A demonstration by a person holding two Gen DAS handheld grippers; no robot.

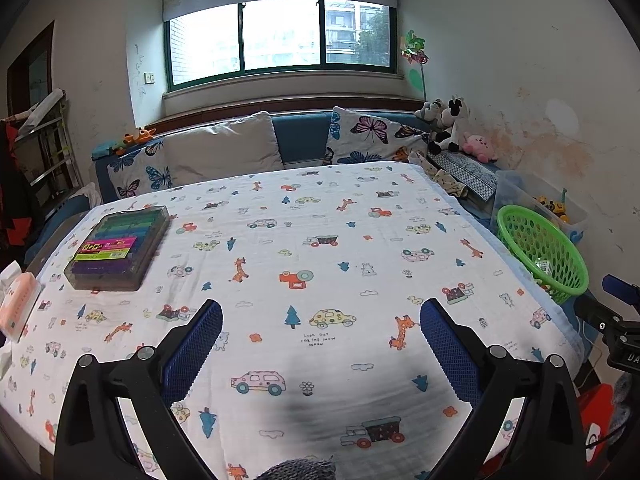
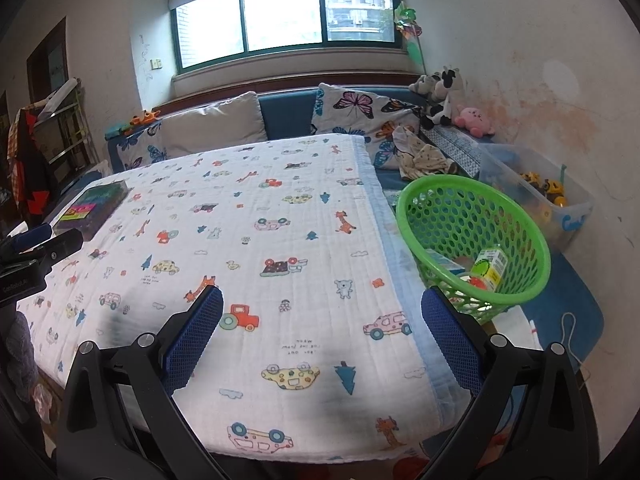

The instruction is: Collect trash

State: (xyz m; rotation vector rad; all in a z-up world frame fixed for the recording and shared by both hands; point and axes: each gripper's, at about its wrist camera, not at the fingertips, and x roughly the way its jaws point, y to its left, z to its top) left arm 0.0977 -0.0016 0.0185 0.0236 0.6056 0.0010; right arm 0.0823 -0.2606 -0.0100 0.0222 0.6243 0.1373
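A bench draped in a white cloth (image 1: pixel 320 240) printed with cartoon cars, giraffes and trees fills both wrist views, with the left tongs (image 1: pixel 320 344) and the right tongs (image 2: pixel 322 332) each hanging above it, blue-padded fingers spread wide and nothing between them. The collected trash sits off the bench's right edge in a round green perforated basket (image 2: pixel 472 208), tilted toward the cameras: a small green-and-yellow labelled carton (image 2: pixel 490 266) rests upright against the inner wall beside a light blue packet (image 2: pixel 442 260) and a red scrap, too small to identify. On the bench's far left corner lies a clear plastic case of coloured markers (image 1: pixel 118 246), and at the left edge a pink-and-white tissue pack (image 1: pixel 18 304) shows only partly. Behind the bench runs a blue sofa (image 1: pixel 300 136) with a grey cushion and butterfly-print pillows under a wide window (image 1: pixel 280 40); plush toys, among them a black-and-white cow (image 1: pixel 454 124) and a pink one, crowd the right corner near a clear storage bin (image 2: pixel 560 208) of yellow toy vehicles
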